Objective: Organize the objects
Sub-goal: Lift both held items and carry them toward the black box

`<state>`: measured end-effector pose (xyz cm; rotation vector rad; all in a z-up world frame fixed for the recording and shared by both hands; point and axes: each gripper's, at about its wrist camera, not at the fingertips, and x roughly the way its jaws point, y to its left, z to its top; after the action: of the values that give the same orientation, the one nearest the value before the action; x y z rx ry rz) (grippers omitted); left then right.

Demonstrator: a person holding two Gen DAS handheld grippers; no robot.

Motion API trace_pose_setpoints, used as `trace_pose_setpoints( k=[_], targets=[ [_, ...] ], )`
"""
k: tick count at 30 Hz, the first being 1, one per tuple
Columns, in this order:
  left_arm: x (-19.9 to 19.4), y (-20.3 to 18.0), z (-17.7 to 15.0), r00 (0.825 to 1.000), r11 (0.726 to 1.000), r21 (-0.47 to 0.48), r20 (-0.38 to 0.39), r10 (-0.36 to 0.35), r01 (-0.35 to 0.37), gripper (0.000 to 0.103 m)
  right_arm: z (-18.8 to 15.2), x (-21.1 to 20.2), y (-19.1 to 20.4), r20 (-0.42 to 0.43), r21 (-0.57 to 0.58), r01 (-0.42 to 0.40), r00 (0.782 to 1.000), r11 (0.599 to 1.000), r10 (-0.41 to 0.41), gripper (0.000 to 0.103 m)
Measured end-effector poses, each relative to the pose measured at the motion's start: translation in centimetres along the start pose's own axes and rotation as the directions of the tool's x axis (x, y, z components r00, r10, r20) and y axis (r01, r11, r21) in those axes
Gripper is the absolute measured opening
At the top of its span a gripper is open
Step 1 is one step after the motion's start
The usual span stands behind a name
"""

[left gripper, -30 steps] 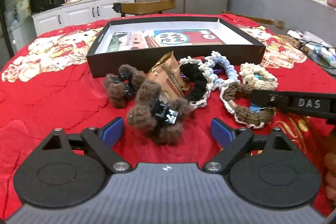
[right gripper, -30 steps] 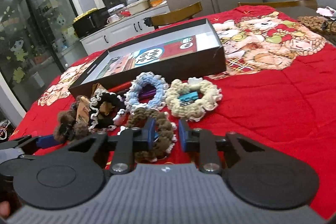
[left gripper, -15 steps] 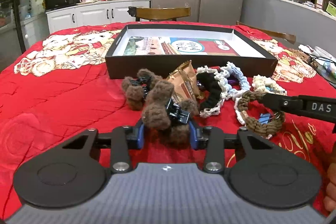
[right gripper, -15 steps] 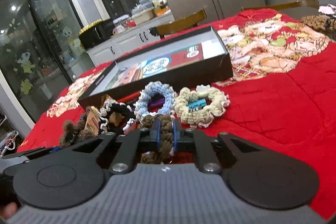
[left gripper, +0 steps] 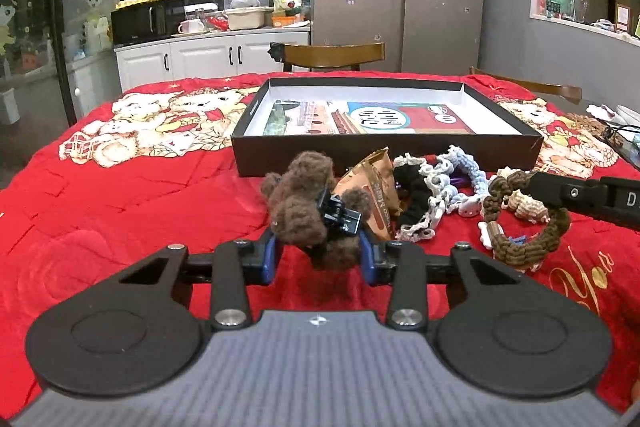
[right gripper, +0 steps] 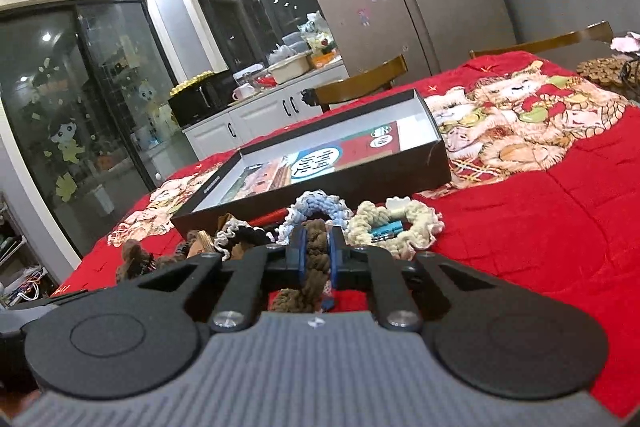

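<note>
My left gripper [left gripper: 318, 255] is shut on a brown fuzzy hair clip [left gripper: 304, 203] with a black claw, held a little above the red cloth. My right gripper [right gripper: 316, 259] is shut on a brown braided ring [right gripper: 316, 239]. In the left wrist view that ring [left gripper: 528, 247] hangs from the right gripper's tip [left gripper: 536, 187], tilted up on one side. A black shallow box [left gripper: 384, 151] with a printed sheet inside stands just beyond the pile. A second brown fuzzy clip [left gripper: 270, 187] lies partly hidden behind the held one.
Between the grippers and the box lie a brown paper packet [left gripper: 372, 183], a black-and-white scrunchie [left gripper: 416, 195], a light blue scrunchie [right gripper: 320, 205] and a cream scrunchie [right gripper: 416, 223]. A red bear-print cloth [left gripper: 120, 211] covers the table. Wooden chairs [left gripper: 332, 53] stand at the far edge.
The left jaws closed from wide open onto the brown fuzzy clip and raised it. The right jaws closed onto the braided ring and tipped it up. Both views tilted upward.
</note>
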<state>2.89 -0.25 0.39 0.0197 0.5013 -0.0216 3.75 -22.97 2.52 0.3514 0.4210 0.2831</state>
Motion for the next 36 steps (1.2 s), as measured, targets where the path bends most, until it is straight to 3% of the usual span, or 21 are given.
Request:
trace_pose_setpoints(
  k=[21, 30, 36],
  targets=[
    [0.9, 0.5, 0.0, 0.999, 0.999, -0.032, -0.049, 0.014, -0.016, 0.044, -0.1, 0.2, -0.1, -0.006, 0.004, 0.0, 1.0, 1.0, 0.0, 0.013],
    [0.5, 1.1, 0.0, 1.0, 0.998, -0.069, -0.026, 0.0, -0.002, 0.044, -0.1, -0.5, 0.2, 0.026, -0.01, -0.014, 1.0, 1.0, 0.014, 0.013],
    [-0.6, 0.7, 0.0, 1.0, 0.999, -0.043, 0.025, 0.009, -0.008, 0.043, 0.8, -0.7, 0.6, -0.024, 0.048, 0.015, 1.0, 0.999, -0.014, 0.013]
  ],
)
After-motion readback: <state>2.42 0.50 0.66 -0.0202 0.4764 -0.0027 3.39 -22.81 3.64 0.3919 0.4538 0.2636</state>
